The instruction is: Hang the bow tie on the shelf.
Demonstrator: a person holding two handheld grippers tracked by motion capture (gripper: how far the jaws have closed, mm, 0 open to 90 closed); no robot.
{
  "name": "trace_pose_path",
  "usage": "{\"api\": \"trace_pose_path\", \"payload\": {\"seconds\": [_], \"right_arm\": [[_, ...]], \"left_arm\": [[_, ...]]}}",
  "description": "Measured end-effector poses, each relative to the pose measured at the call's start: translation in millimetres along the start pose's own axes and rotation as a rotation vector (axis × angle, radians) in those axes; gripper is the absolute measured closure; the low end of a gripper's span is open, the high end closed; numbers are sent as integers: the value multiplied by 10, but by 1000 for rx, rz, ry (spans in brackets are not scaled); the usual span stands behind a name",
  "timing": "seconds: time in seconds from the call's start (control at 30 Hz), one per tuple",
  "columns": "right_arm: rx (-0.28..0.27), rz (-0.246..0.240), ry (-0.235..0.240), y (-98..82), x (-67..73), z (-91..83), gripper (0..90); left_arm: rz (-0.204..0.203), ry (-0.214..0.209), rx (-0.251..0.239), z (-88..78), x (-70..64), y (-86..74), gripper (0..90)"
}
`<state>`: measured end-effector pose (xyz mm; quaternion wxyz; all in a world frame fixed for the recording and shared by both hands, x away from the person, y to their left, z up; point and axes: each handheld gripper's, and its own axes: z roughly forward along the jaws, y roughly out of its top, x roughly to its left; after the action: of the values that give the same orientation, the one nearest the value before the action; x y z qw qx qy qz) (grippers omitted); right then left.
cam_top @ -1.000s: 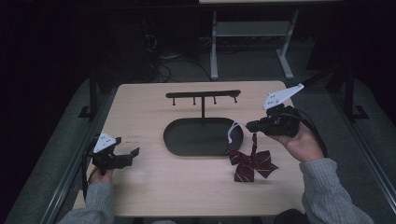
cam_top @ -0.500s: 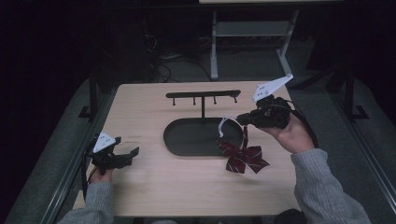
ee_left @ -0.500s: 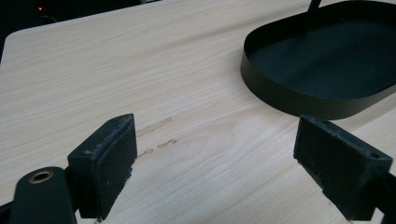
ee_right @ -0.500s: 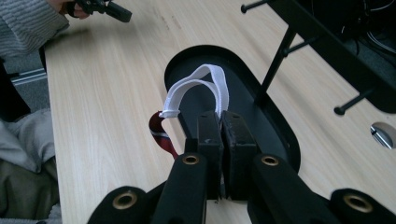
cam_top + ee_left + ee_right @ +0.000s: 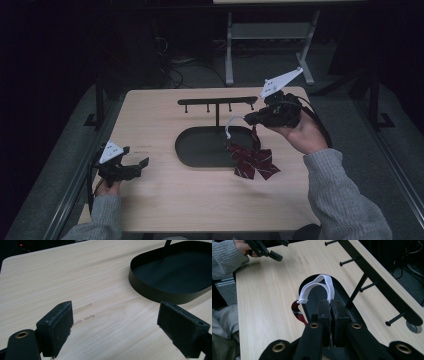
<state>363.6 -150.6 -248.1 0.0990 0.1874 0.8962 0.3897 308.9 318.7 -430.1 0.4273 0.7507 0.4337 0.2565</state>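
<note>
A dark red striped bow tie (image 5: 252, 161) lies at the right edge of the black oval tray (image 5: 200, 150), partly lifted. Its white elastic strap (image 5: 231, 125) runs up to my right gripper (image 5: 248, 118), which is shut on it just above the tray, near the stand's post. In the right gripper view the jaws (image 5: 330, 307) are pressed together on the strap (image 5: 317, 286), which loops out ahead, and a bit of the bow tie (image 5: 297, 311) hangs below. My left gripper (image 5: 137, 165) rests open on the table's left side, with nothing between its pads (image 5: 60, 322).
A black hook rail (image 5: 217, 101) with several pegs stands on a post rising from the tray; it runs close by the right gripper (image 5: 372, 272). The tray's wall (image 5: 160, 293) lies ahead and right of the left gripper. A table frame and cables sit on the dark floor behind.
My right gripper has risen and moved left toward the stand, pulling the strap with it; the bow tie has been dragged toward the tray. The left gripper has not moved.
</note>
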Motion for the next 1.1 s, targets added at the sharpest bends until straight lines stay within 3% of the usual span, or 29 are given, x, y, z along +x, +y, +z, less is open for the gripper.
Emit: {"api": "trace_pose_path", "payload": {"seconds": [0.7, 1.1], "right_arm": [[-1, -4, -9, 298, -165, 113, 866], [8, 35, -4, 399, -375, 246, 865]], "left_arm": [[8, -5, -5, 7, -4, 3, 130], [10, -7, -5, 12, -6, 4, 130]]}}
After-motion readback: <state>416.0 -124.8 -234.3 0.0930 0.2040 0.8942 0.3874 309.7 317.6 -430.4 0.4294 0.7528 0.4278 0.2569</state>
